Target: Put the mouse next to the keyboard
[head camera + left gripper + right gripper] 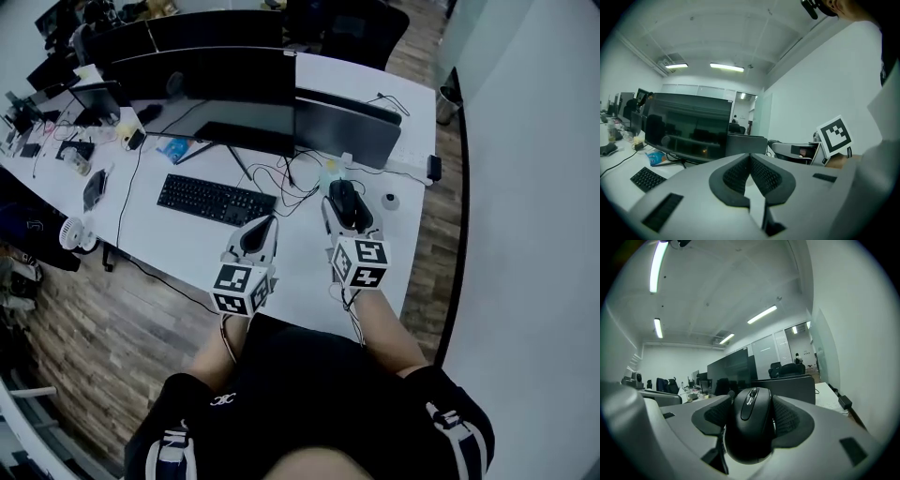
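Hold the mouse (752, 418) evenly in the right gripper (347, 208), both jaws pressed to its flanks, and carry leftward toward the bare strip of desk (305, 258) just off the right end of the keyboard (216, 200). Lower flat, belly down, nose pointing away, and release only once settled on the surface. Steer clear of the tangle of cables (286, 178) behind that spot, and shift the left gripper (261, 232) aside if in the way: shut tip to tip, holding nothing, hovering near the keyboard's right corner. At present, mouse gripped over the right part of the desk, apart from the keyboard and in front of the monitors (234, 94); contact with the desk not clear from any view. Black, rounded, low-backed, matte on the sides with a glossier centre strip and a scroll wheel near the nose. Smooth shell, probably quick to slip under a slack grip, so no loosening mid-carry. No cord visible on it.
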A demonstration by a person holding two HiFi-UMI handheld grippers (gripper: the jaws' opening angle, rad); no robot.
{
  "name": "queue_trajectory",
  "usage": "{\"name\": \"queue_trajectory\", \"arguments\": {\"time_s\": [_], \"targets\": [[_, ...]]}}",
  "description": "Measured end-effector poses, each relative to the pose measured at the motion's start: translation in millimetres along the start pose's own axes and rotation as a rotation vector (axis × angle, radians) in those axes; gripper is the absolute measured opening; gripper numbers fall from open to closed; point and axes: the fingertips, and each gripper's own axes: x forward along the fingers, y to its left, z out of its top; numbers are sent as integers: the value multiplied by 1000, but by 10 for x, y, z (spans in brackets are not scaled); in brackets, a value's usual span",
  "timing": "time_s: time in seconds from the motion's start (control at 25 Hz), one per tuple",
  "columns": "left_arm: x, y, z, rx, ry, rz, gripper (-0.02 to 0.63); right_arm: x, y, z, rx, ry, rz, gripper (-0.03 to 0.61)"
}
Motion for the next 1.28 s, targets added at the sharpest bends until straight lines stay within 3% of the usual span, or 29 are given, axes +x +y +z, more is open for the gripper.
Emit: {"name": "queue_trajectory", "arguments": {"time_s": [0.28,0.64,0.96,1.28], "targets": [[230,485,39,13,12,-128,12,338,-76,-206,11,8,-164,290],[326,1128,-41,-27,32,-201,12,745,-80,-1033,75,142,-300,290],[357,1664,-223,-25,82,-246,12,964,136,-1515,141,180,-357,290],[538,1828,-264,4,124,-320,12,1003,198,-2109,190,301,-439,290]]}}
